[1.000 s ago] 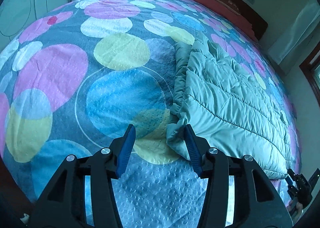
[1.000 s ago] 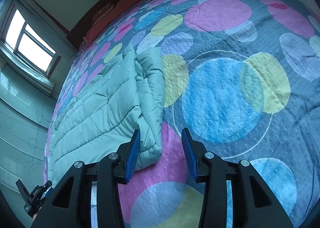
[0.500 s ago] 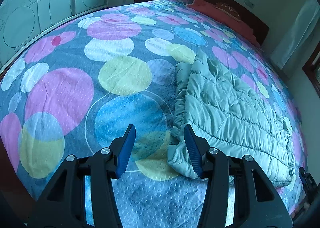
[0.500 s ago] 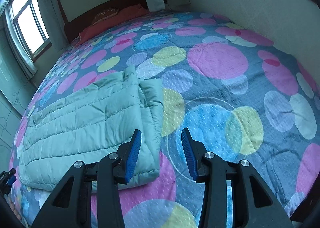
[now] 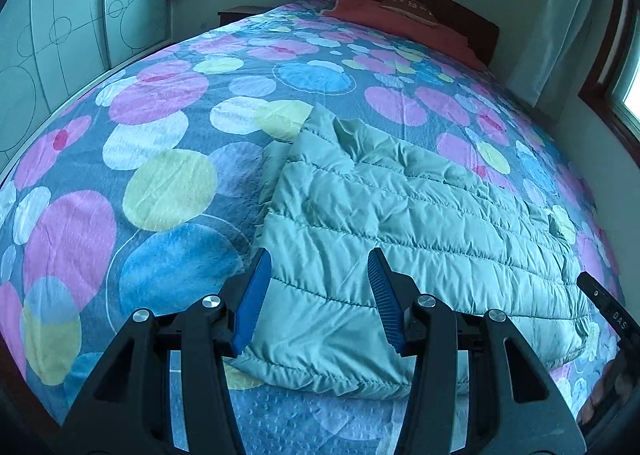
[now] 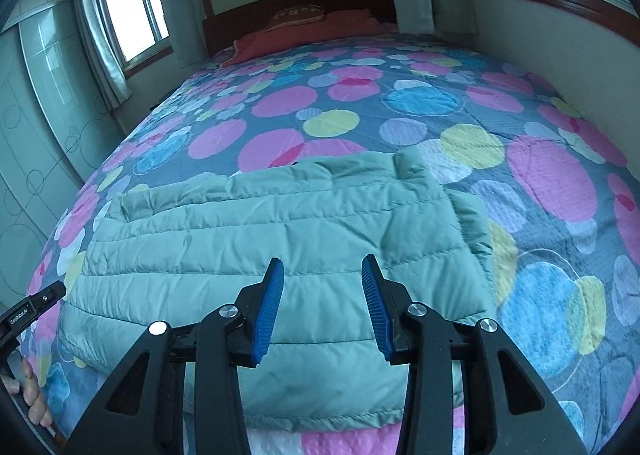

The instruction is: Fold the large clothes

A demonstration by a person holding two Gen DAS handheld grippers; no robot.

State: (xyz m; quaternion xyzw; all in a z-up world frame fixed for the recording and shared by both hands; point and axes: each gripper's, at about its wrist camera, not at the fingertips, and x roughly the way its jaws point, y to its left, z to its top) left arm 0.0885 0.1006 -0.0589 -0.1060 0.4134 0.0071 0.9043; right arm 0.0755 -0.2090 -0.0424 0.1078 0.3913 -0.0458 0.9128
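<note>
Whereas half a second ago both cameras looked down on the jacket's end with its edge lying between or beside the fingers, both now sit lower and further back, and the quilted body fills the space ahead of each gripper.

Left wrist view: left gripper [image 5: 320, 283] is spread wide, released, nothing between its blue pads [image 5: 252, 303]. The green puffer jacket [image 5: 400, 223] lies folded flat on the bed [image 5: 168, 183], directly ahead of and beneath the fingers. Its near hem runs just below the fingertips and its left edge falls just outside the left finger. Earlier that edge lay between the fingers, with the dotted bedspread showing in most of the gap; now the gap shows only jacket. Whether the pads touch the fabric cannot be told. Far to the right of this gripper, at the frame edge, a dark part of the other gripper and some fingertips are visible.

Right wrist view: right gripper [image 6: 322, 307] is likewise wide open and holds nothing. The jacket [image 6: 260, 239] spreads ahead of it and off to its left; the folded-under end lies ahead to its right. Half a second ago the jacket's corner sat only by the left finger; now both fingers frame quilted fabric. Contact not determinable. The red pillow [image 6: 304, 31] and headboard lie far ahead, beyond the jacket.
</note>
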